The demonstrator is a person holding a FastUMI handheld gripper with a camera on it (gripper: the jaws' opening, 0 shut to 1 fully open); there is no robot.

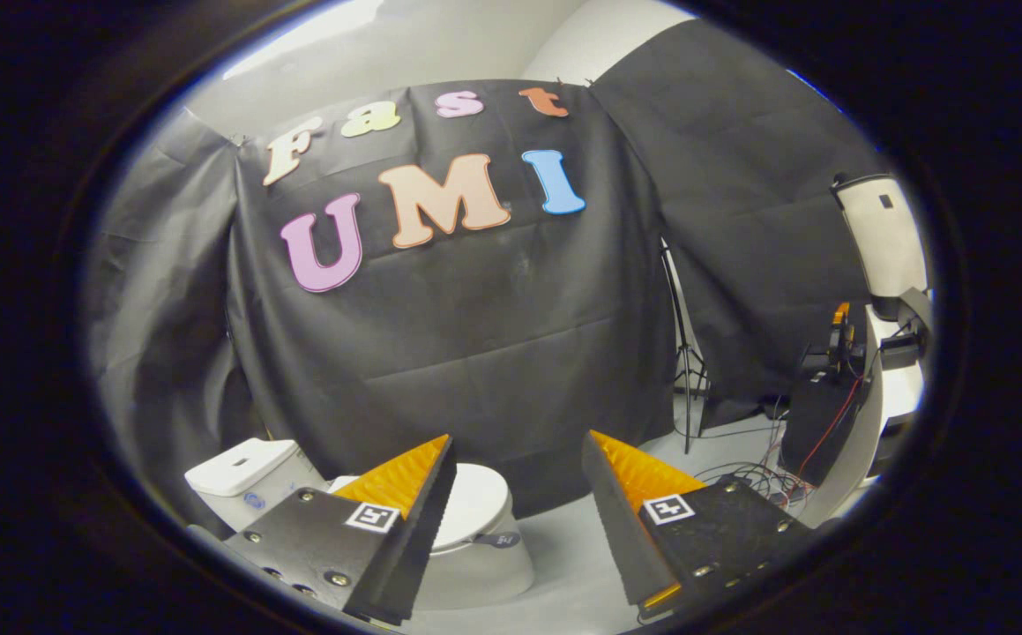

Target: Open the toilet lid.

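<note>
Black cloth wall [493, 353], pale floor [563, 538], light stand [685, 370], tangled cables [757, 476] beside it

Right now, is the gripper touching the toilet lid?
Apart. In the gripper view the open gripper hangs well short of the shut toilet lid, which lies beyond its left finger.

floor [581, 538]: pale grey, smooth | toilet [475, 529] stands on it by the black cloth wall, lid [475, 503] down | tripod stand [690, 388] beyond, feet on floor | loose cables [753, 476] lie near a dark unit [819, 423], possibly an equipment case
</note>
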